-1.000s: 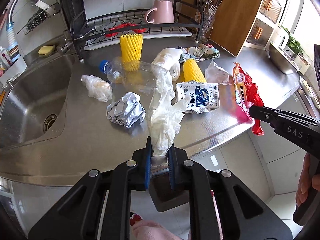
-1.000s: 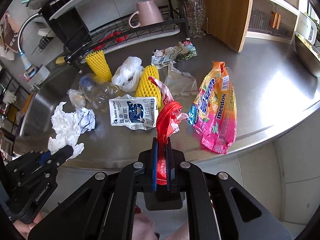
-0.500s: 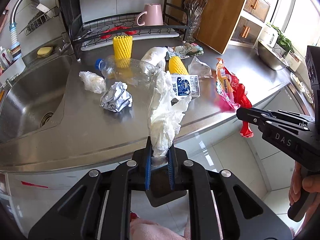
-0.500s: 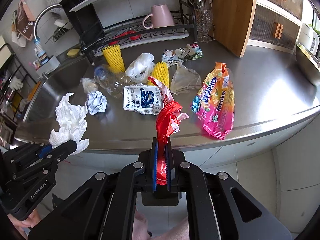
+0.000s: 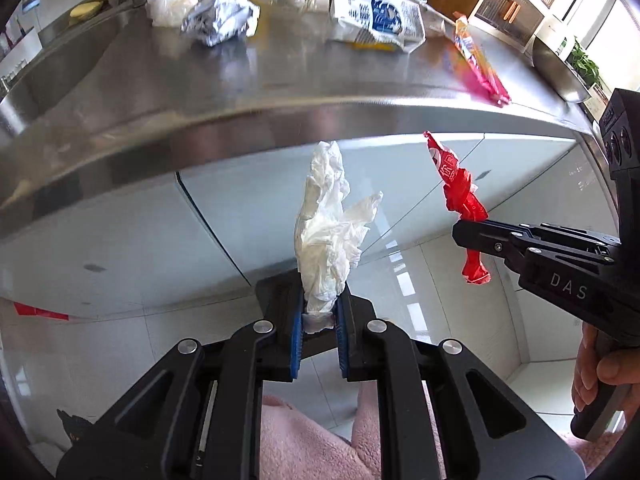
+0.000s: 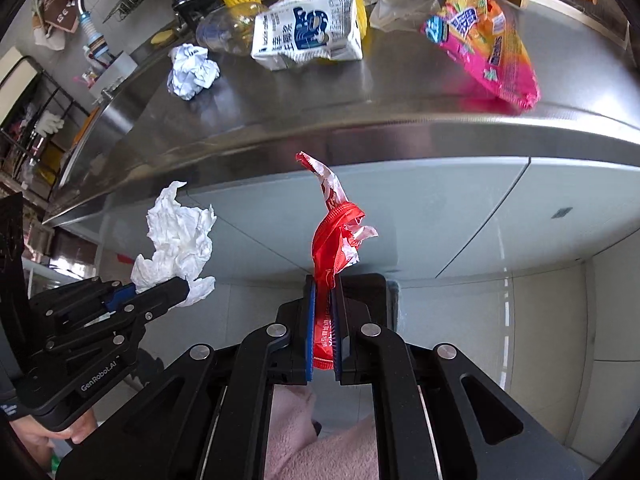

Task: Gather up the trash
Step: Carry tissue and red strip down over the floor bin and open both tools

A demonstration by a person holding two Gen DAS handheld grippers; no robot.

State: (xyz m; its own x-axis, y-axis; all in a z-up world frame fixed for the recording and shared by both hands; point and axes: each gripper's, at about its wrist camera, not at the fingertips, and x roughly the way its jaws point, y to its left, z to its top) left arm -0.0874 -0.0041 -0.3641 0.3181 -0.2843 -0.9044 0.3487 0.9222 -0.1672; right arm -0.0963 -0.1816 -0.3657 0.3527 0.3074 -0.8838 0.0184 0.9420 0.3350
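Both grippers dropped below the counter edge (image 5: 280,120); left gripper (image 5: 319,320) stayed clamped on white tissue (image 5: 326,236), right gripper (image 6: 323,320) on red wrapper (image 6: 334,240), presumably heading binward.

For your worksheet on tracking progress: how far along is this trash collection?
Done: nothing visibly binned; no bin shows. In hand: left gripper clamps white tissue, right gripper clamps a red wrapper, both below the counter edge. Left: paper ball, carton, candy bag, bottle.

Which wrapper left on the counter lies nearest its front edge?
The pink-and-orange candy bag, its pink end almost at the edge; the white coffee pouch sits farther back.
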